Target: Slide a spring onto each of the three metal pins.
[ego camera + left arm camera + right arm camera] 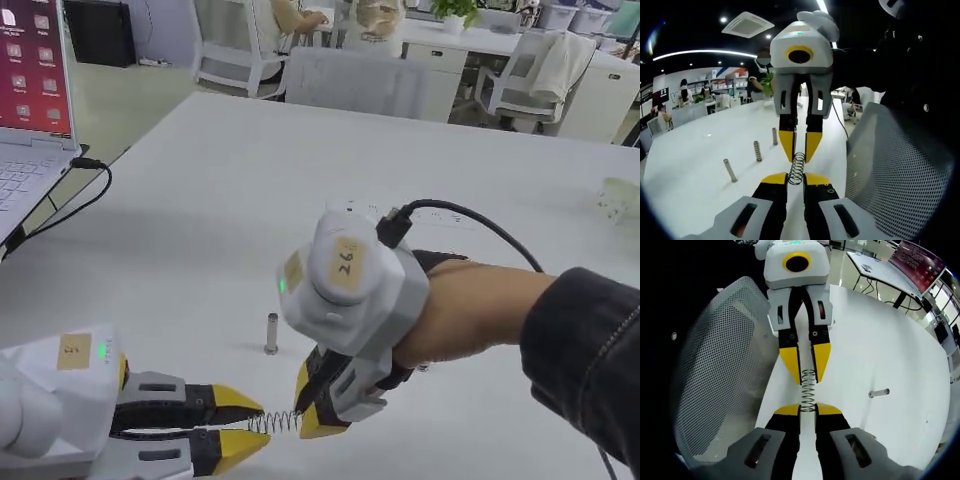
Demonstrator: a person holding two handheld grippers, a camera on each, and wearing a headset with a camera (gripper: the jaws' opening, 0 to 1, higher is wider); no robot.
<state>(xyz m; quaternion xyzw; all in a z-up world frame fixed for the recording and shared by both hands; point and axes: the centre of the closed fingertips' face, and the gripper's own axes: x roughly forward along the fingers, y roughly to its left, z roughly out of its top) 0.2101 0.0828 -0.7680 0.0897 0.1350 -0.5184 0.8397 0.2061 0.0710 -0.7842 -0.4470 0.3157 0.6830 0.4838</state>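
Leftmost, a laptop (30, 120) sits at the white table's (300, 170) edge. Next, the left gripper (260, 425) lies low, its jaws pressed onto one end of the spring (276, 421), which stretches between the two grippers' tips. Behind it a metal pin (271, 333) stands upright on the table, apart from both grippers. Rightward, the right gripper (308, 410), held in a hand (470, 310), pinches the spring's other end.

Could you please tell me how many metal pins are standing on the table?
3, in a row: nearest pin, middle pin, farthest pin. None seems hidden.
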